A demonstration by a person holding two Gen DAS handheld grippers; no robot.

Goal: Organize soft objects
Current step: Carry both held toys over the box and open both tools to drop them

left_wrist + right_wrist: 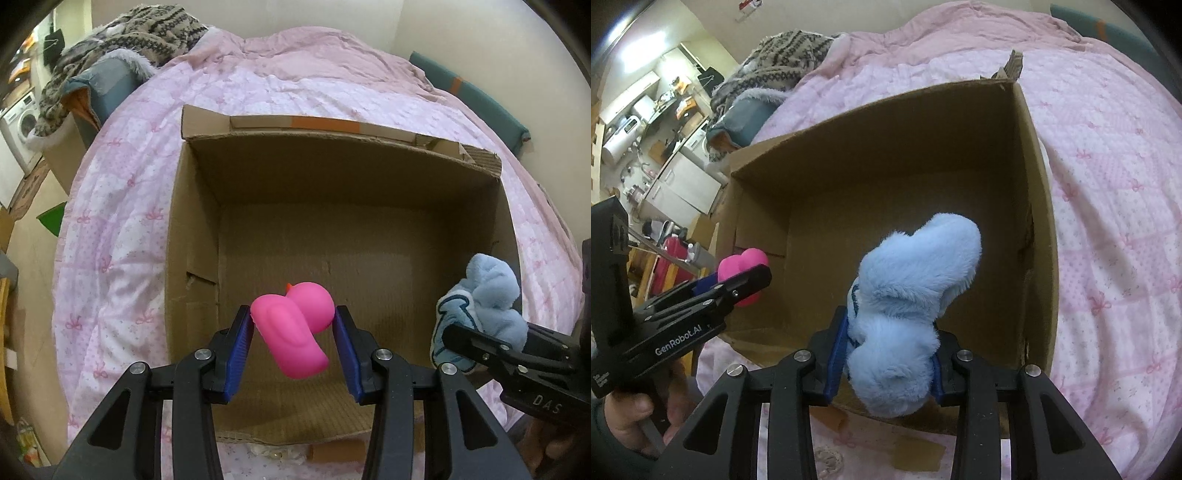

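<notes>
My left gripper (293, 325) is shut on a pink rubber duck (295, 328) and holds it above the open cardboard box (192, 236), near its front edge. The duck's orange beak points away. My right gripper (890, 343) is shut on a light blue plush toy (912, 291) and holds it over the box (1039, 206), near its front right. In the left wrist view the plush (484, 306) shows at the right; in the right wrist view the duck (742, 267) shows at the left. The box floor I can see is bare.
The box stands on a bed with a pink quilt (122, 206). A patterned knit blanket (122, 40) and a grey cushion (107, 85) lie at the bed's far left. Teal cushions (476, 96) line the wall at the right. A kitchen area (646, 122) lies beyond the bed.
</notes>
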